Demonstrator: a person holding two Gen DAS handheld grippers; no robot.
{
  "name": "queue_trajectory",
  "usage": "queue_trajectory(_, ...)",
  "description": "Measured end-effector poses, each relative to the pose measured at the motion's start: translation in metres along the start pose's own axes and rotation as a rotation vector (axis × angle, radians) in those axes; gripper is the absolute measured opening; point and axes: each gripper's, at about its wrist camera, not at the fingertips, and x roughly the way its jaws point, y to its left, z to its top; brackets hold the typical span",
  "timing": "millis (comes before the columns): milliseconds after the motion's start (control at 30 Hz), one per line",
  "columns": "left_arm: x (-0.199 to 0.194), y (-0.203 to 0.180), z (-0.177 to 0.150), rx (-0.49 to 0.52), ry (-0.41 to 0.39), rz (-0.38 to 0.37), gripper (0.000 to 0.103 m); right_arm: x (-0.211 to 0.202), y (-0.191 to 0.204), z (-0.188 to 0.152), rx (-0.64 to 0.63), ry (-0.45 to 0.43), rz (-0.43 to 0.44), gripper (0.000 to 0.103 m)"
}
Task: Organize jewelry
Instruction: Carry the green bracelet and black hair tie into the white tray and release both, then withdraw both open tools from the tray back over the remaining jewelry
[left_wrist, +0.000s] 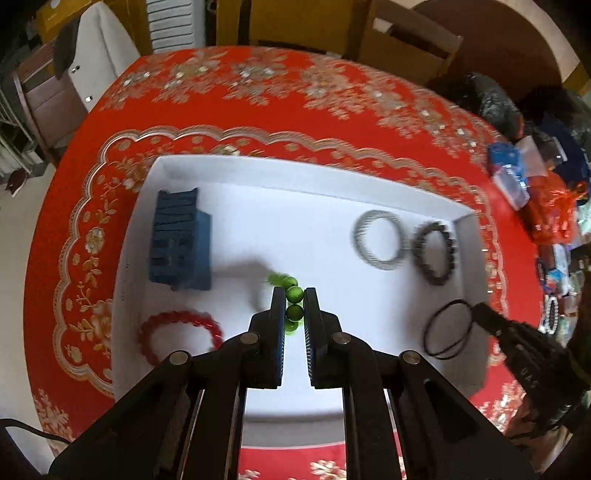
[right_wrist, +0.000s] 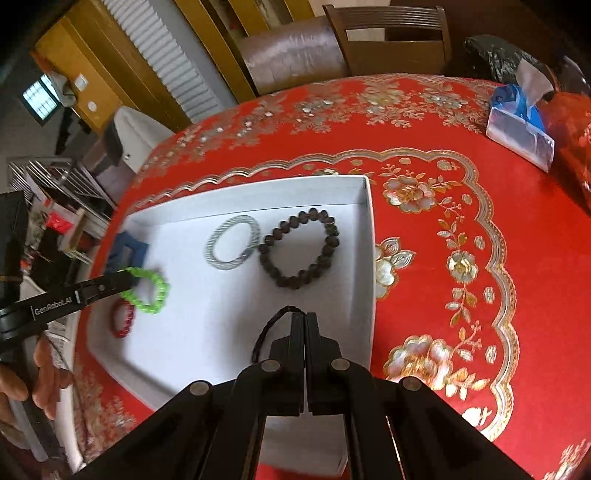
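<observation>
A white tray (left_wrist: 229, 168) lies on the red tablecloth. My left gripper (left_wrist: 294, 295) is shut on a green bead bracelet (left_wrist: 294, 293) and holds it above the tray floor; it also shows in the right wrist view (right_wrist: 147, 291). My right gripper (right_wrist: 303, 317) is shut on a thin black cord bracelet (right_wrist: 264, 334), seen as a black loop in the left wrist view (left_wrist: 447, 328) over the tray's right side. In the tray lie a red bead bracelet (left_wrist: 181, 325), a silver bangle (left_wrist: 378, 240), a dark bead bracelet (left_wrist: 436, 253) and a blue ring holder (left_wrist: 181, 240).
Clutter of blue packets (right_wrist: 521, 122) and red bags (left_wrist: 550, 214) sits at the table's right edge. Chairs (right_wrist: 388, 40) stand behind the table. The person's hand (right_wrist: 44, 376) holds the left gripper at the tray's left.
</observation>
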Motion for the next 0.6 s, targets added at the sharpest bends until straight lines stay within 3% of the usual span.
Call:
queue_trajectory(167, 0.009, 0.007, 0.001, 0.014, 0.008, 0.023, 0.008, 0.013, 0.000, 0.002, -0.043, 0.000, -0.098, 0.000)
queue_trajectory(300, 0.013, 0.007, 0.001, 0.027, 0.009, 0.060, 0.008, 0.021, 0.000, 0.002, -0.061, 0.013, -0.106, 0.001)
queue_trajectory(400, 0.016, 0.006, 0.000, 0.039, 0.018, 0.071, 0.018, 0.016, 0.001, 0.002, -0.059, 0.001, -0.104, 0.002)
queue_trajectory(467, 0.015, 0.006, 0.000, 0.035, 0.013, 0.076, 0.041, 0.011, 0.002, 0.002, -0.052, -0.014, -0.089, 0.008)
queue_trajectory(533, 0.013, 0.005, -0.002, 0.033, 0.004, 0.078, 0.043, 0.003, 0.006, 0.000, -0.061, -0.031, -0.086, 0.039)
queue_trajectory(600, 0.010, 0.003, -0.004, 0.036, 0.003, 0.083, 0.043, -0.007, 0.012, -0.003, -0.079, -0.069, -0.092, 0.044)
